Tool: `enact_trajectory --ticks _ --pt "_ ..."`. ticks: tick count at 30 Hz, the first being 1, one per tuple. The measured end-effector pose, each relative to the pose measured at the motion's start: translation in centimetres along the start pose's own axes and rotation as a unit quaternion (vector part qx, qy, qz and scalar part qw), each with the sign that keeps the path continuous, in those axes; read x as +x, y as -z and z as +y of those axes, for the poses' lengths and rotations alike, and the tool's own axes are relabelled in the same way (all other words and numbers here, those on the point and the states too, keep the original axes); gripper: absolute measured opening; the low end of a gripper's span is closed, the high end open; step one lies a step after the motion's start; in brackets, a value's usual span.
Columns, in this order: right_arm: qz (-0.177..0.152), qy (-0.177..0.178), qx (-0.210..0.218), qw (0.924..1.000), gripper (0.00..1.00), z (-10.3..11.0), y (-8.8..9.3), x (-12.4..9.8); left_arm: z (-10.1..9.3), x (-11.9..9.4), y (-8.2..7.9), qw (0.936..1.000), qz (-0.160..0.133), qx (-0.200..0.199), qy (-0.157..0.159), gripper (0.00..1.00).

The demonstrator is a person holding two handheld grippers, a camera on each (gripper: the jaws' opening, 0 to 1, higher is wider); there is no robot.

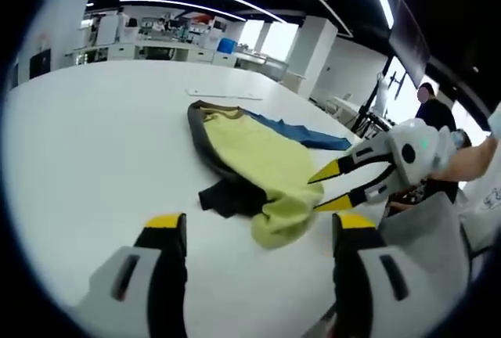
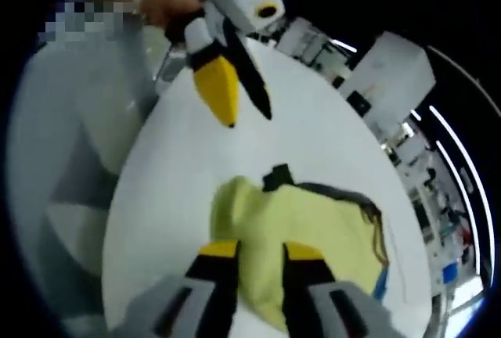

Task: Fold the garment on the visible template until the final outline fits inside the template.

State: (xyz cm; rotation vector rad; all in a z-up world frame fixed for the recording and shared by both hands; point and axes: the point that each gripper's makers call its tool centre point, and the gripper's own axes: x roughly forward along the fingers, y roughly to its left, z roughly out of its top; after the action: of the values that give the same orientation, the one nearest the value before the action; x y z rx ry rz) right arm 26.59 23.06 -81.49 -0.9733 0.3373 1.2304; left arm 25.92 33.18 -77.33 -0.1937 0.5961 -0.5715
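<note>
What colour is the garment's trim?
Black, edging the yellow garment; clearest in the left gripper view.

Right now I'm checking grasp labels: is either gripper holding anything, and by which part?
Neither holds anything: the right gripper hovers open at the yellow garment's edge; the left gripper is open, clear.

A garment (image 1: 262,170) lies on a table (image 1: 102,142), the right gripper (image 1: 327,189) at its near edge, the left gripper (image 1: 258,232) just before it, desks (image 1: 156,44) far behind.
</note>
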Motion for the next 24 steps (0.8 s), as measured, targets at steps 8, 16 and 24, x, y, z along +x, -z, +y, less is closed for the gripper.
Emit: enact_trajectory --ticks 8,16,24 --pt "0.015 -0.007 0.011 0.9998 0.04 0.5 0.5 1.1 0.1 -0.1 0.1 1.0000 0.001 -0.003 0.000 0.73" --pt "-0.039 0.040 0.102 0.9932 0.00 -4.0 -1.9 -1.9 0.3 -0.2 0.1 1.0000 0.001 -0.004 -0.002 0.73" --pt "-0.080 0.099 0.211 0.9693 0.00 -10.6 -1.9 -4.5 0.2 0.2 0.1 1.0000 0.004 -0.003 0.004 0.72"
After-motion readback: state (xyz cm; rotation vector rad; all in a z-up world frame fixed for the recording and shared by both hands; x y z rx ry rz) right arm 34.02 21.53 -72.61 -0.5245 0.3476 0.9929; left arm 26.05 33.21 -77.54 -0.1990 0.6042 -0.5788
